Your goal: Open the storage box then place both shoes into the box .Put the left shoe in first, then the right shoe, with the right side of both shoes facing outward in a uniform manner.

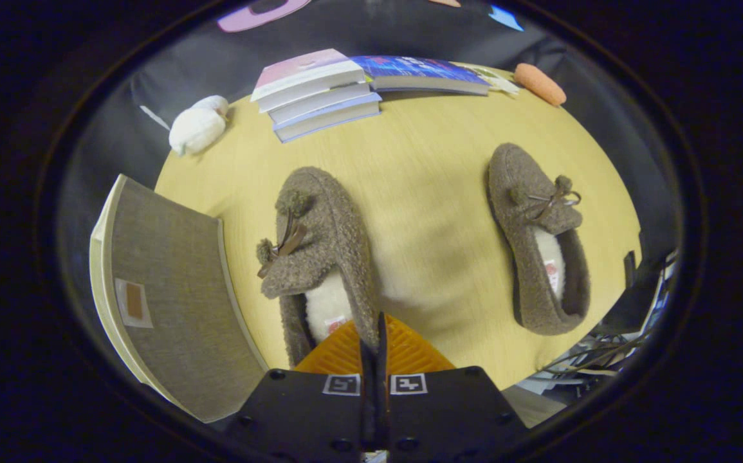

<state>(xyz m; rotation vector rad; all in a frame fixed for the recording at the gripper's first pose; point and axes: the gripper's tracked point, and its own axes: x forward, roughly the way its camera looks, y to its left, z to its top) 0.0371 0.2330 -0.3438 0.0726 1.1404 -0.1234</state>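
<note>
Tool [374,334] fingers pressed together, pinching nothing, tips touching heel rim of left fuzzy brown slipper [320,244]; matching right slipper [538,238] at 2 o'clock on pale wooden worktop [435,212]; grey fabric box [172,302] at 9 o'clock.

A round, pale wooden table [435,212] stood against a dark cloth wall [217,71]. At its far edge lay a stack of books [316,96] with one more book [419,74] just beside it — farther along, an orange roll [540,84]. A white plush toy [196,127] sat near the stack's other side. Tangled cables [593,360] hung below the table's near edge.
</note>
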